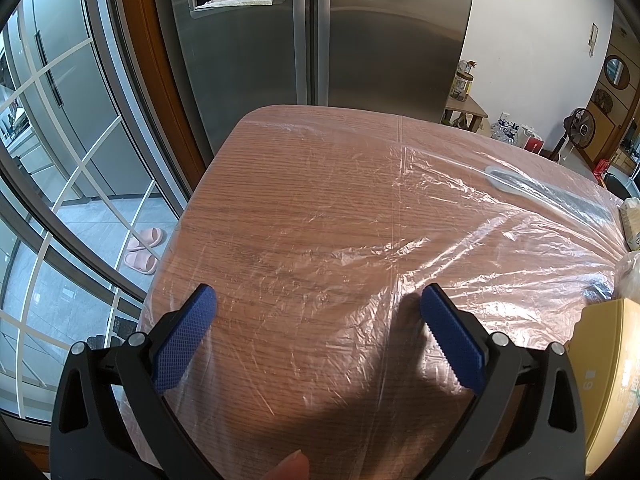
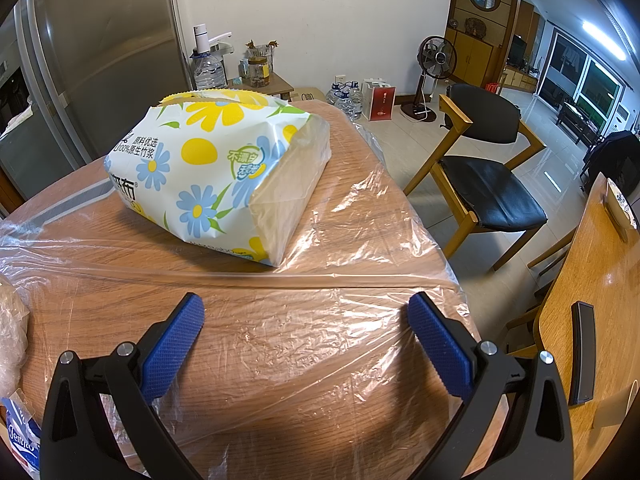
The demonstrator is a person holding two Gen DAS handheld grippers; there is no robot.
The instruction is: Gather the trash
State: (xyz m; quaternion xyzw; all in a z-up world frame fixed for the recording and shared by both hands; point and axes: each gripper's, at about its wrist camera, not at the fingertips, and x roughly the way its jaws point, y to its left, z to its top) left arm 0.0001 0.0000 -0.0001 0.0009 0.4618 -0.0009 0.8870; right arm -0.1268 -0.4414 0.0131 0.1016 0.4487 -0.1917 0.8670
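Note:
A thin clear plastic sheet [image 1: 420, 248] lies spread and wrinkled over the wooden table [image 1: 280, 168]; it also shows in the right wrist view [image 2: 360, 216]. My left gripper [image 1: 318, 300] is open and empty, just above the sheet near the table's left side. My right gripper [image 2: 306, 312] is open and empty above the sheet near the table's right edge. A flowered tissue pack [image 2: 208, 168] lies on the sheet beyond the right gripper. A crumpled clear bag [image 2: 10, 320] shows at the left edge.
A steel fridge [image 1: 320, 40] stands behind the table. A yellow box [image 1: 612, 380] sits at the right, a Tempo tissue packet [image 2: 20, 436] at lower left. A wooden chair [image 2: 488, 160] and a second table [image 2: 592, 280] with a black remote [image 2: 582, 352] stand to the right.

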